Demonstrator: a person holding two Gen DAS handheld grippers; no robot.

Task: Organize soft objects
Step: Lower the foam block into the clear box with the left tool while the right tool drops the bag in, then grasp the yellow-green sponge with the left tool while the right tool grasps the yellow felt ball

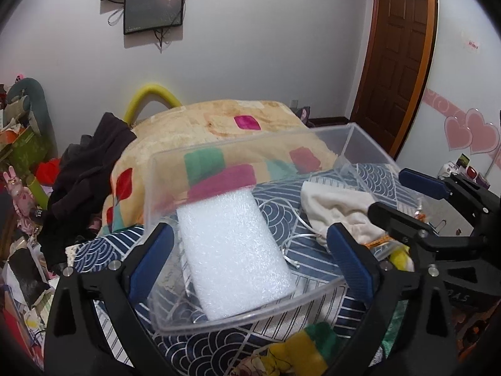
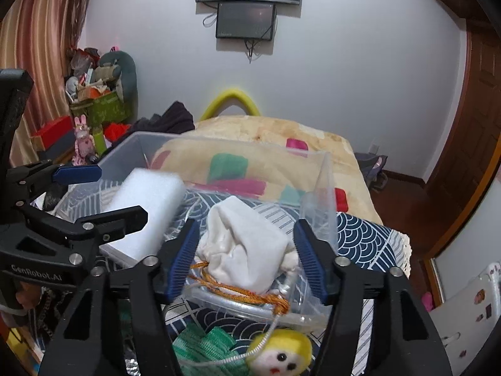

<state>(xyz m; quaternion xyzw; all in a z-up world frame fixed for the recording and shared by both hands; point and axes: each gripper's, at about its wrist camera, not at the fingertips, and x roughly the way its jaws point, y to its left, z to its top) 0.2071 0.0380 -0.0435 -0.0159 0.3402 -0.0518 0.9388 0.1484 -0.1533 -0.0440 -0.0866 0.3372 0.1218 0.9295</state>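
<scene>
A clear plastic bin (image 1: 244, 319) stands on the blue patterned cloth (image 1: 291, 216). In it lie a white foam block (image 1: 238, 250) and a white drawstring pouch (image 1: 338, 210). My left gripper (image 1: 250, 250) is open, its blue pads on either side of the foam block without touching it. In the right wrist view my right gripper (image 2: 247, 260) is open around the pouch (image 2: 247, 247), which has an orange cord (image 2: 250, 294). The foam block (image 2: 147, 206) and bin (image 2: 325, 181) show there too. A yellow-haired doll (image 2: 281, 354) lies in front of the bin.
A folded patchwork blanket (image 1: 225, 125) lies behind the bin. Dark clothes (image 1: 87, 169) and clutter are at the left. A green mesh item (image 2: 203, 347) and a yellow-green soft toy (image 1: 300, 351) lie near the front edge. A wooden door (image 1: 397, 50) is at the right.
</scene>
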